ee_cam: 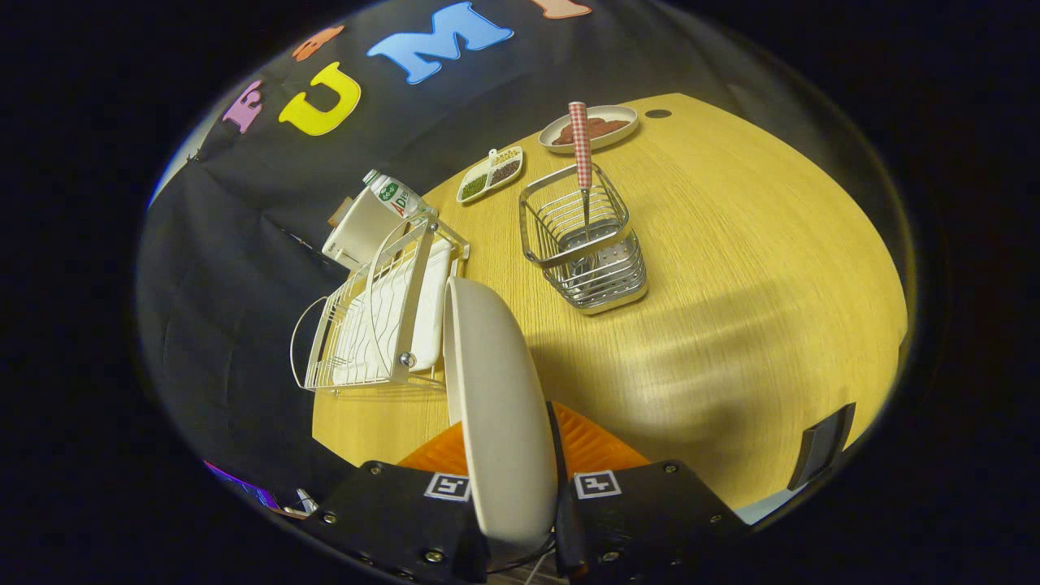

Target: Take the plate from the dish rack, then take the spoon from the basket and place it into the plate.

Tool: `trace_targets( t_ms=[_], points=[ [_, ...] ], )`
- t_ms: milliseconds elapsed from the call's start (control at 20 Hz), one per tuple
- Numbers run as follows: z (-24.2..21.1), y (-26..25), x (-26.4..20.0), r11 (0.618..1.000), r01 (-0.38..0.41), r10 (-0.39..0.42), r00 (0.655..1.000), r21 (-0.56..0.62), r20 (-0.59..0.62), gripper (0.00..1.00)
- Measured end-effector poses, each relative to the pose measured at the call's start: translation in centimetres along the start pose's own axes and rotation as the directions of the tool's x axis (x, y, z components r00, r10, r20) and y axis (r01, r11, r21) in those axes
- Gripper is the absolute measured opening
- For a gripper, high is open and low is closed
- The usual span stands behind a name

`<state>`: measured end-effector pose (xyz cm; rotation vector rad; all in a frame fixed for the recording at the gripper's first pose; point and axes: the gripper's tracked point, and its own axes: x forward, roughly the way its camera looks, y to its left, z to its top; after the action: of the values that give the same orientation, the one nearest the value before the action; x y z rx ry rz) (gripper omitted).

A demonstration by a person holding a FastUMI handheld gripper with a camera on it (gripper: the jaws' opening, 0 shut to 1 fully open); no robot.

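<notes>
My gripper (510,455) is shut on a white plate (496,390), which stands on edge between the two fingers and reaches forward above the wooden table (731,284). The white wire dish rack (378,317) lies just left of the plate and a little beyond the fingers. Farther ahead stands a wire basket (585,244). A spoon (582,158) with a red checked handle stands upright in the basket, bowl down.
Beyond the rack a white carton and a bottle (394,197) lean at the table's far edge. A small divided dish (490,175) and an oval plate of brown food (590,128) sit behind the basket. A dark flat object (822,443) rests near the right edge.
</notes>
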<state>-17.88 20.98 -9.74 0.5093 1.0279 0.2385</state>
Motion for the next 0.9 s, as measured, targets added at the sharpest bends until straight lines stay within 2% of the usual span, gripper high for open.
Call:
trace_targets(
  t_ms=[200,300,350,400,550,700,900],
  points=[
    [0.0,-1.7,0.5,1.000,-0.016,0.016,1.000,0.016,0.013,0.30],
    [-0.5,-3.9,1.1,0.997,0.068,-0.068,0.998,-0.026,-0.001,0.38],
    [-0.1,-3.9,0.9,0.998,0.064,-0.064,0.998,-0.028,0.011,0.46],
    [0.1,-4.6,0.8,0.994,0.098,-0.097,0.995,-0.047,0.021,0.55],
    [1.0,-6.0,-0.1,0.976,0.182,-0.174,0.982,-0.119,0.073,0.62],
    [2.1,-8.1,-1.9,0.936,0.276,-0.249,0.958,-0.220,0.143,0.66],
    [6.1,-6.9,-5.7,0.920,0.284,-0.201,0.933,-0.271,0.298,0.66]
  ],
)
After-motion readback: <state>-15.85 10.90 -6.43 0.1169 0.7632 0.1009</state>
